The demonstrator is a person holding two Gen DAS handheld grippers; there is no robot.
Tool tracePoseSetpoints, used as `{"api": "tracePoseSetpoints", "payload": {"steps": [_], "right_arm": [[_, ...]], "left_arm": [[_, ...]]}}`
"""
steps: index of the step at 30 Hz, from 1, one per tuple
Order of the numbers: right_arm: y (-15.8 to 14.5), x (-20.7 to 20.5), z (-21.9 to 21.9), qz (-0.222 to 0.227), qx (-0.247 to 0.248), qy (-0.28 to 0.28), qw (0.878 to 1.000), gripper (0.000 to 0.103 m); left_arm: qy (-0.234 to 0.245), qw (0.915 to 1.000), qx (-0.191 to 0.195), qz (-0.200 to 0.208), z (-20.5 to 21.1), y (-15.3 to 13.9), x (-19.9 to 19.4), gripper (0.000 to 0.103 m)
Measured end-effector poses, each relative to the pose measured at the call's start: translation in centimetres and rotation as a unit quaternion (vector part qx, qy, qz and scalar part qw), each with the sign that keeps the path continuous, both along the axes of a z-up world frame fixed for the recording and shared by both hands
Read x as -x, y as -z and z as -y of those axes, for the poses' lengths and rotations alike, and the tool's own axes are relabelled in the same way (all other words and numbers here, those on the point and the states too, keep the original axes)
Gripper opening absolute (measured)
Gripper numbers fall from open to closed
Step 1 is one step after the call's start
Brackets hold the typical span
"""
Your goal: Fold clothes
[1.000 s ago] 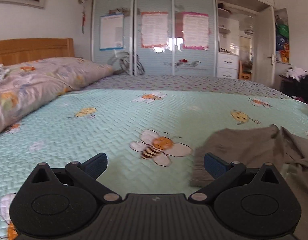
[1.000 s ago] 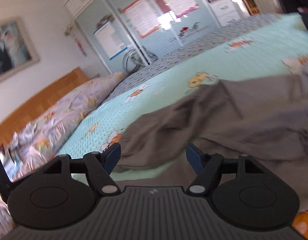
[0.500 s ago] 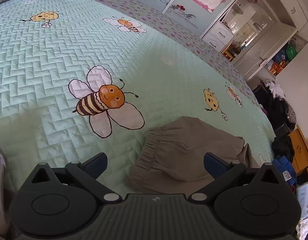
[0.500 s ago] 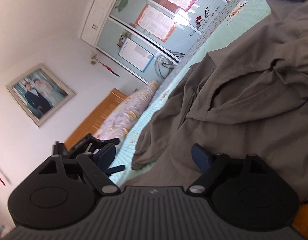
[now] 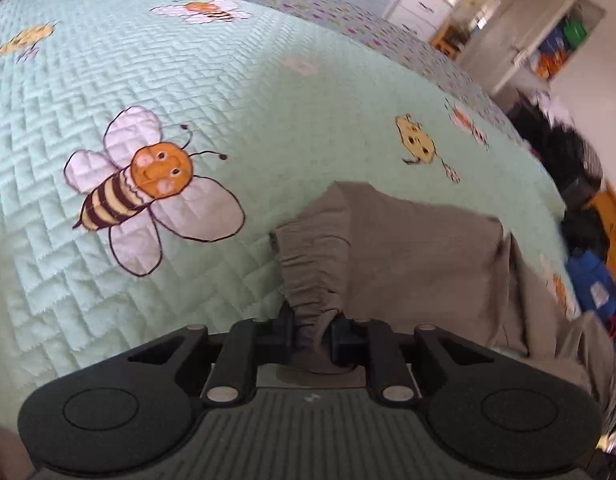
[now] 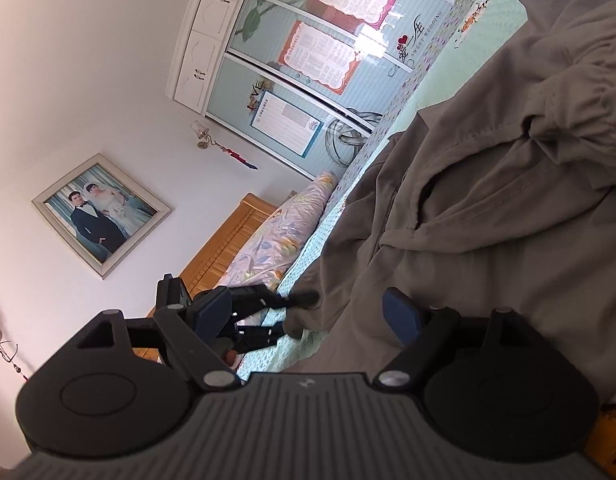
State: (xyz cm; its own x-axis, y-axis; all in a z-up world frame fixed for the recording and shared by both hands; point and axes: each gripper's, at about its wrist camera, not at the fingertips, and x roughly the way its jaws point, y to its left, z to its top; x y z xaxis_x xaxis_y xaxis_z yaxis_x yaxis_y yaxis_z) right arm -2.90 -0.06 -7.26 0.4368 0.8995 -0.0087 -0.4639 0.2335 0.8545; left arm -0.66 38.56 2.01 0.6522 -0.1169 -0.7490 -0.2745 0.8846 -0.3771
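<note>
— Where the gathered waistband bunches up, what has hold of it?

— The left gripper [image 5: 312,334]. Its two black fingers are drawn in tight on a pinch of the elastic edge of the grey-brown trousers [image 5: 391,256], cloth squeezed between them right at the near end of the garment.

— And the trousers themselves, where do they lie?

— On the pale green quilted bedspread [image 5: 268,100], toward its near right part. A large stitched bee [image 5: 148,188] sits on the quilt just left of the waistband (close, but not touching it), and a smaller yellow bee [image 5: 417,144] lies farther off, beyond the cloth.

— What about the other hand?

— The right gripper [image 6: 308,312] stands with its blue-padded fingers [image 6: 401,314] spread wide, nothing between them. The trousers [image 6: 487,200] fill the right of its view in loose rumpled folds, and the right pad is near the fabric; whether it touches, I cannot tell.

— Does that view show the left tool?

— Yes, the left gripper [image 6: 296,300] shows on the far left side of the cloth, its tip at the garment's edge.

— Anything else around?

— A floral duvet [image 6: 276,240] rolled along the wooden headboard [image 6: 224,240], a framed photograph [image 6: 100,216] on the wall, and a wardrobe [image 6: 308,60] with sliding doors across the room.
</note>
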Motion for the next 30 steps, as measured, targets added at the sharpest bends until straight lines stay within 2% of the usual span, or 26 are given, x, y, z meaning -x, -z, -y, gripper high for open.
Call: {"api": "tracePoseSetpoints", "payload": {"steps": [2,3,5,7,9,12,16,19,22,24,26,27,30], "right_arm": [[-0.1,0.2,-0.3,0.0,0.001,0.001,1.0,0.083],[-0.1,0.2,-0.3,0.0,0.0,0.001,1.0,0.083],[-0.1,0.2,-0.2,-0.001,-0.005,0.002,1.0,0.083],[0.0,0.3,0.0,-0.003,-0.012,0.003,1.0,0.083],[-0.2,0.4,-0.2,0.003,-0.002,0.002,1.0,0.083],[-0.5,0.7,-0.5,0.011,0.012,0.001,1.0,0.084],[-0.9,1.1,-0.8,0.022,0.031,-0.001,0.999,0.087],[-1.1,1.3,-1.1,0.029,0.041,-0.008,0.999,0.089],[-1.2,1.3,-1.2,0.032,0.04,-0.019,0.999,0.091],[-1.2,1.3,-1.4,0.034,0.04,-0.032,0.998,0.091],[-1.4,1.3,-1.7,0.038,0.048,-0.043,0.997,0.091],[-1.5,1.3,-1.8,0.04,0.053,-0.046,0.997,0.091],[-1.5,1.4,-1.6,0.036,0.048,-0.048,0.997,0.091]], "left_arm": [[0.032,0.9964,-0.078,-0.004,2.0,-1.4,-0.1,0.016],[0.04,0.9914,-0.124,-0.001,3.1,-2.2,0.0,0.016],[0.035,0.9762,-0.213,0.02,4.9,-4.3,0.4,0.016],[0.012,0.957,-0.285,0.055,5.7,-7.0,0.9,0.016],[-0.031,0.9391,-0.333,0.081,5.1,-9.8,0.9,0.016],[-0.084,0.9169,-0.378,0.098,2.7,-13.5,0.7,0.016],[-0.133,0.8953,-0.417,0.08,-2.0,-16.1,-0.2,0.016],[-0.169,0.8867,-0.426,0.059,-5.7,-16.9,0.0,0.017],[-0.214,0.8675,-0.449,0.025,-9.1,-16.5,-0.2,0.017],[-0.224,0.8644,-0.45,-0.014,-11.4,-15.1,-0.6,0.019],[-0.217,0.8763,-0.426,-0.062,-13.5,-12.7,-0.5,0.024],[-0.222,0.8796,-0.413,-0.082,-14.5,-11.2,-0.1,0.027],[-0.281,0.8817,-0.361,-0.115,-16.7,-8.1,3.2,0.033]]}}
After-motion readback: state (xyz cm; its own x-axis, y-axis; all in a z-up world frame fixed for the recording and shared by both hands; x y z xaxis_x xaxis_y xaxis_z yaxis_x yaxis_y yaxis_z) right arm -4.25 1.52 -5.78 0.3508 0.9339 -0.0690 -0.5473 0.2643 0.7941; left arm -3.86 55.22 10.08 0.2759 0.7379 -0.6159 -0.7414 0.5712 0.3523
